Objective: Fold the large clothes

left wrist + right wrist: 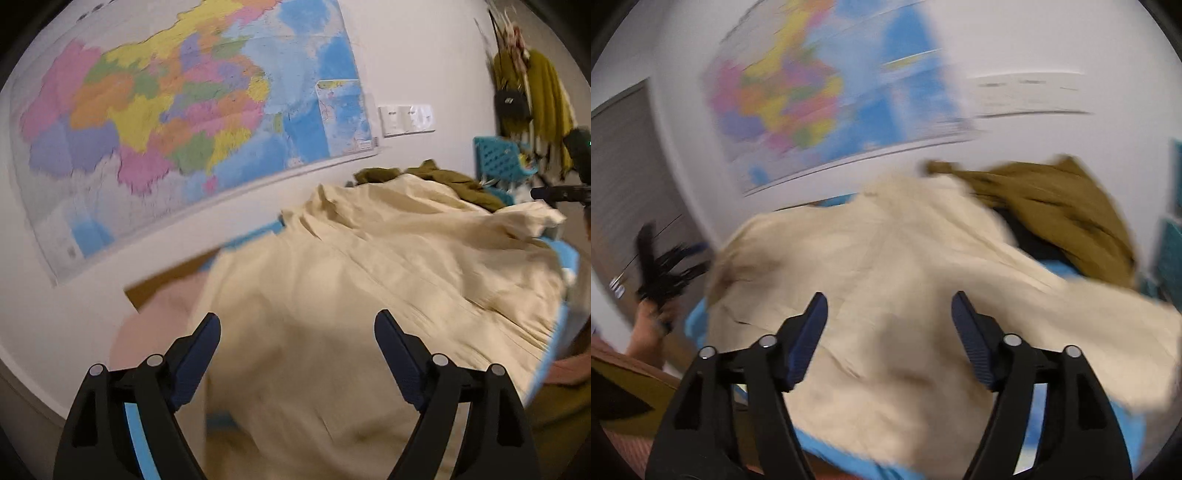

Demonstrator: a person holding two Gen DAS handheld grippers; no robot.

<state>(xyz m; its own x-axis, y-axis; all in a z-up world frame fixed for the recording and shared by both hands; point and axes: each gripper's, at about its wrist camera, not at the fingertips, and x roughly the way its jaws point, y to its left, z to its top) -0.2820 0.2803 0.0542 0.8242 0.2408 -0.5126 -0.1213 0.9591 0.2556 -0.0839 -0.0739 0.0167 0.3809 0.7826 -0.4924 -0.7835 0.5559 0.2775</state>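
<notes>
A large cream garment [362, 280] lies spread and rumpled over a blue surface [565, 254]. It also shows in the right wrist view [897, 273]. My left gripper [297, 325] is open and empty, hovering above the near part of the cream garment. My right gripper [889, 306] is open and empty, also above the cream garment. The left gripper appears blurred at the left of the right wrist view [661, 269], held in a hand. An olive-brown garment [1056, 206] lies crumpled at the far end, partly under the cream one; it also shows in the left wrist view [443, 177].
A large coloured map [177, 125] hangs on the white wall behind. A turquoise basket [502, 158] stands at the far right, with mustard clothes [543, 96] and a black bag [511, 101] hanging above. A pink cloth [159, 321] lies at the left. Both views are motion-blurred.
</notes>
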